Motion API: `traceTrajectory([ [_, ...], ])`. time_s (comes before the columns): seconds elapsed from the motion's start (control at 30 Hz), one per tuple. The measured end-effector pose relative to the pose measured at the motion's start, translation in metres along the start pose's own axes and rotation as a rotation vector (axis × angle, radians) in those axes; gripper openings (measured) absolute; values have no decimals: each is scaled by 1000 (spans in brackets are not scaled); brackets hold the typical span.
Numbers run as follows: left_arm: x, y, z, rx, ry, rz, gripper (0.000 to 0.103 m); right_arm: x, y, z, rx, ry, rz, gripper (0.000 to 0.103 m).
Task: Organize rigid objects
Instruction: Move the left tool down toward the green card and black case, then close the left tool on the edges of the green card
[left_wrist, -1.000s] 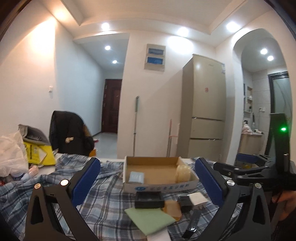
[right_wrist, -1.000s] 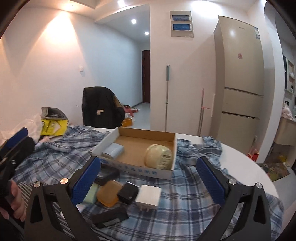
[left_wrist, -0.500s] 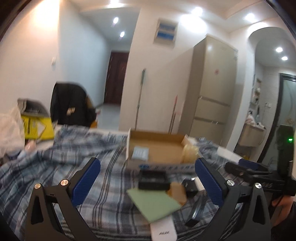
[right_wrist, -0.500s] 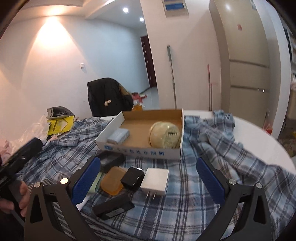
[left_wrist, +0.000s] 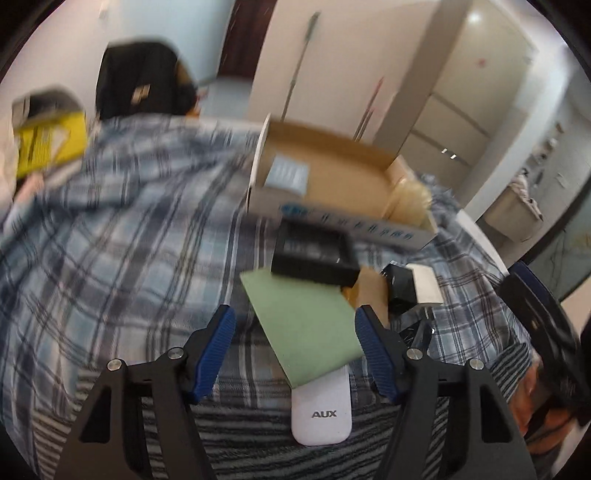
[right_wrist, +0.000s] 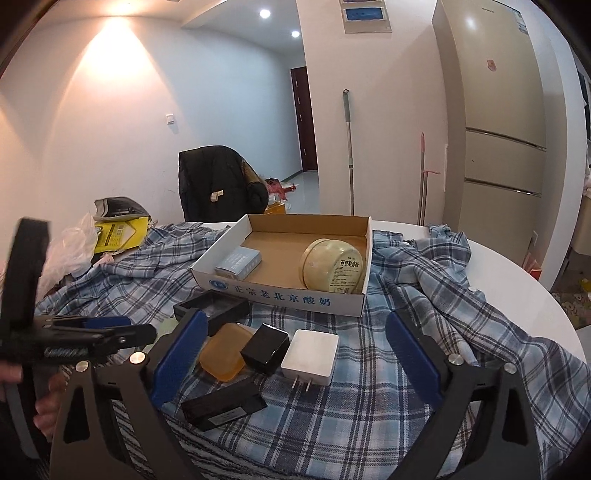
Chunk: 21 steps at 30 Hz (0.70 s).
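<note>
My left gripper (left_wrist: 295, 347) points down at the plaid cloth, jaws closing. A green card (left_wrist: 306, 325) and a white AUX remote (left_wrist: 319, 406) lie between its fingers, untouched by the pads. Beyond them sit a black tray (left_wrist: 314, 254) and the cardboard box (left_wrist: 332, 218). My right gripper (right_wrist: 295, 354) is open, its jaws narrowing slightly, above an orange soap (right_wrist: 221, 350), a black adapter (right_wrist: 264, 347), a white plug charger (right_wrist: 310, 356) and a black bar (right_wrist: 221, 406). The box (right_wrist: 280, 295) holds a small blue carton (right_wrist: 238, 262) and a round cream tin (right_wrist: 334, 269).
The plaid cloth (right_wrist: 424, 295) covers a round white table (right_wrist: 517, 280) whose edge curves away at the right. A yellow bag (right_wrist: 118, 232) and a plastic bag (right_wrist: 70, 247) lie at the far left. A chair with a black jacket (right_wrist: 218, 181) stands behind the table.
The left view has tipped downward and come closer to the objects, and its jaws have narrowed around the green card. The right view has barely shifted; its jaws are slightly narrower.
</note>
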<state>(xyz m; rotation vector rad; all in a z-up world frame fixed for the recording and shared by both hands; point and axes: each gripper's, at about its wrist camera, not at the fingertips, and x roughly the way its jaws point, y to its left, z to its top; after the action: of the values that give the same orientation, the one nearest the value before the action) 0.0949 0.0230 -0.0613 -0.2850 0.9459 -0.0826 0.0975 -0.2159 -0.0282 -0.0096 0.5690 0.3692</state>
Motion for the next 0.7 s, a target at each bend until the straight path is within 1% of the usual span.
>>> traceTrajectory([
  [0.03, 6, -1, 2, -21, 40, 26, 72, -1, 0, 0, 0, -2, -1, 97],
  [0.07, 11, -1, 2, -36, 61, 44, 73, -1, -1, 0, 1, -4, -2, 97],
  [0.2, 26, -11, 0, -53, 91, 60, 73, -2, -4, 0, 10, 0, -3, 97],
  [0.27, 27, -16, 1, -67, 76, 63, 73, -2, -5, 0, 16, 3, 1, 97],
  [0.3, 27, -20, 1, -64, 64, 76, 75, -2, -5, -1, 17, 6, 2, 97],
  [0.33, 27, -23, 2, -59, 59, 87, 85, -2, -5, -1, 17, 8, 3, 97],
  [0.37, 28, -27, 2, -53, 51, 98, 89, -2, -5, -1, 16, 10, 5, 97],
  [0.43, 30, -33, 2, -44, 39, 133, 89, -2, -4, -1, 15, 14, 9, 97],
  [0.5, 34, -37, 0, -25, 43, 176, 89, -4, -3, -1, 9, 10, 5, 97],
  [0.6, 41, -40, 1, -11, 63, 182, 89, -7, -3, -1, -3, -3, -5, 97],
  [0.7, 38, -39, -2, 15, 32, 178, 89, -7, -4, 0, -10, -4, -17, 97],
])
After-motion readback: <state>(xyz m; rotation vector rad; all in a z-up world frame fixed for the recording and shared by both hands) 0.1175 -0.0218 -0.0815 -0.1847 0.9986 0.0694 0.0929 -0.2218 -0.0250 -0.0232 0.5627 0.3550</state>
